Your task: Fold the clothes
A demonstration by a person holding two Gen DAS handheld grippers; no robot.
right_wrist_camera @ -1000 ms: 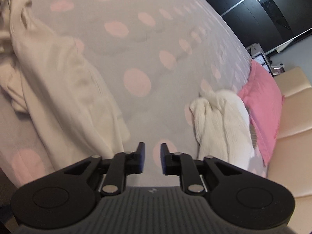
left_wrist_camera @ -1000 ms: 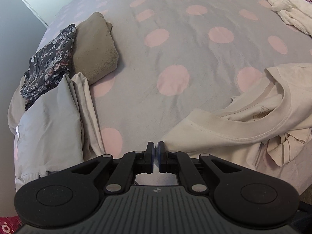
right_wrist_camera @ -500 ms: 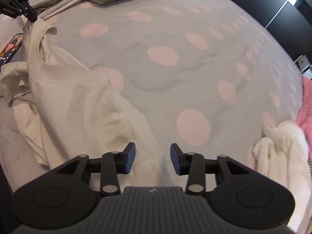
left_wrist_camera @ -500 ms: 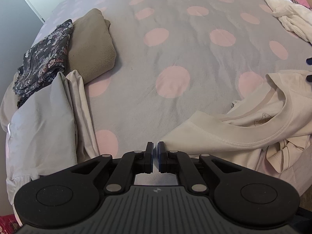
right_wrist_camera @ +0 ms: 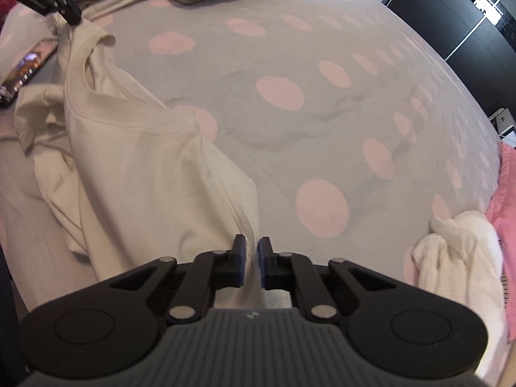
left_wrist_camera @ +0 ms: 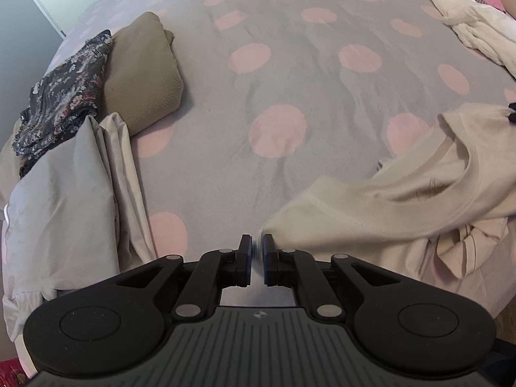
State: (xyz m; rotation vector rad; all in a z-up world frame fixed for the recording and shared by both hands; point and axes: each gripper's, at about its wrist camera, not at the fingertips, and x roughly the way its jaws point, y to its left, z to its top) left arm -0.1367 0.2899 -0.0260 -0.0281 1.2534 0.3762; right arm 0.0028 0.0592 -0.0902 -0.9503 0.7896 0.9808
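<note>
Both grippers are taking hold of the cream T-shirt (right_wrist_camera: pixel 135 161) lying crumpled on the dotted bedspread (left_wrist_camera: pixel 290 74) — right gripper (right_wrist_camera: pixel 252 251) closing on a sleeve seam, left gripper (left_wrist_camera: pixel 257 251) easing open at the opposite sleeve tip; spreading it flat likely comes next.

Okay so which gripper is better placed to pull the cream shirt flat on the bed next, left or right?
Probably the right. The right gripper is closing with the shirt sleeve seam between its pads. The left gripper is opening, and blurred cloth at its tips looks to be slipping out, so its hold seems less sure.
</note>
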